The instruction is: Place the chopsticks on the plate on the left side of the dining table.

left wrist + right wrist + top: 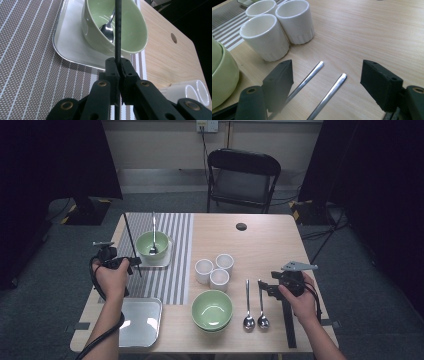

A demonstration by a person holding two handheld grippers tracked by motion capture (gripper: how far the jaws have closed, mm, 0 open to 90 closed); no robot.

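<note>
Wooden table [270, 240] with a striped placemat [175, 270]. Left gripper [131, 262], jaws clamped on a thin black stick [131, 240], is held level beside the green bowl [152, 244] on a tray [65, 47]; a swing of the stick could likely tip that bowl. Right gripper [264, 287], jaws apart, hovers low over two spoons [322, 85].

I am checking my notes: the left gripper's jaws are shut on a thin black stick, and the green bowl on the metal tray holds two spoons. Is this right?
Not quite. The left gripper is shut on the thin black stick, but the green bowl on the metal tray holds one spoon, as the left gripper view shows.
</note>
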